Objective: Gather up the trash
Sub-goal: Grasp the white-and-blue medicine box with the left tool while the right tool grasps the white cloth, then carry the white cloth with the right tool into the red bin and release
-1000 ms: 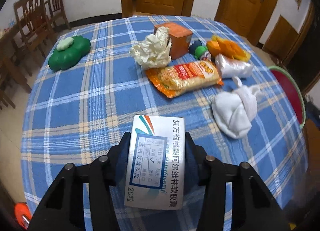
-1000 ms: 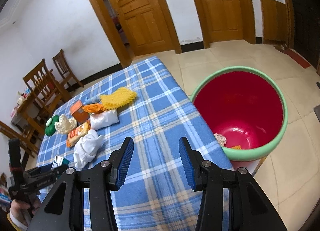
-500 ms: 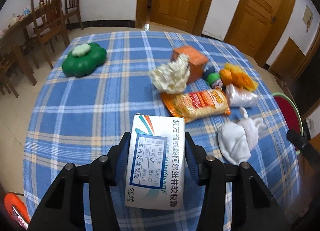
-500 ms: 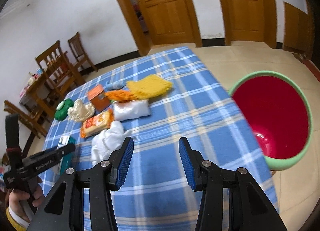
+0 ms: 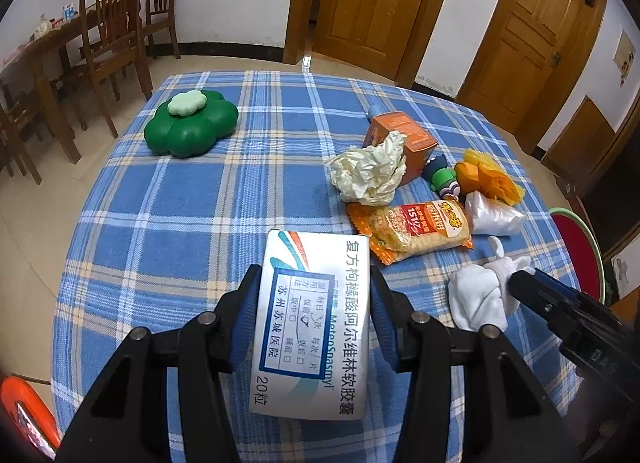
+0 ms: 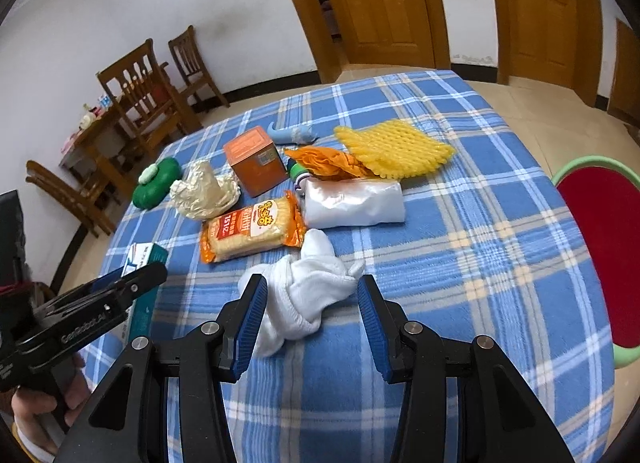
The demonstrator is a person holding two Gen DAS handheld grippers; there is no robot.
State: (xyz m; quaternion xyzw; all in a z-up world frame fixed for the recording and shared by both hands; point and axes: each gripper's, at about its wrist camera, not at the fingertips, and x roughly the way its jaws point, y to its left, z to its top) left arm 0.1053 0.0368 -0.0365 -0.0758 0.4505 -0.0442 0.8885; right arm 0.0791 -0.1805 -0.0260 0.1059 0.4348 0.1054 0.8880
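**A:** Where do things sit, and how much room do I have?

**B:** I hold one hand-held gripper in each hand over a bench covered in blue plaid cloth. The trash is bunched toward the middle and far part of the cloth. The near strip in front of me and the whole left stretch are bare cloth, except for one green flower-shaped cushion near the far left edge. The bench's right edge drops off beside a tub on the floor.

**A:** What are my hands doing?

**B:** My left hand-held gripper is clamped on a white medicine box, its pads pressing both long sides, lifted above the cloth. My right hand-held gripper stands partly spread and empty, its fingers either side of a crumpled white cloth; I cannot tell whether they touch it.

**A:** Count the rest.

**B:** One orange snack packet, just beyond the white cloth. One crumpled cream paper wad, leaning against one orange carton. One white plastic bag. One yellow foam net. One orange crumpled wrapper. One small green-capped toy figure and one blue toy behind the carton.

**A:** Any containers?

**B:** One red tub with a green rim, right of the bench. Only part of its inside shows, so I cannot tell what it holds.
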